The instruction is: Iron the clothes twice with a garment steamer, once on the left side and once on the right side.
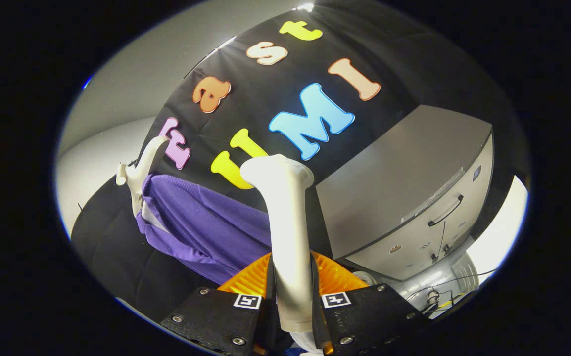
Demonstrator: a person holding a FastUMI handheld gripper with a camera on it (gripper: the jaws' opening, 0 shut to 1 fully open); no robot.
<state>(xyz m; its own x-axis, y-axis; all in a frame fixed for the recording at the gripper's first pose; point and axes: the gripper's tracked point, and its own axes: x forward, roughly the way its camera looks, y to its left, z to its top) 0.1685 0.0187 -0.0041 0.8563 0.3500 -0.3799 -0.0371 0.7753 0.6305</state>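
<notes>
the gripper [293, 301] is clenched on the white garment steamer [285, 222], held between its fingers. the purple garment [206, 227] hangs at ten o'clock. i judge a steaming pass is in hand; next, press the head against the cloth.

One steamer [288, 237]; one purple garment [206, 222]; one hanger [139, 173]; one cabinet [404, 198].

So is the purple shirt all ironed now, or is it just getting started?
Picked up already: the tool is shut on the white garment steamer, its handle squeezed between both fingers. In hand: the steamer's head points up, beside the purple garment on its white hanger, not clearly touching it. I can't tell whether either side has been steamed, so the left and right passes may both remain.
</notes>
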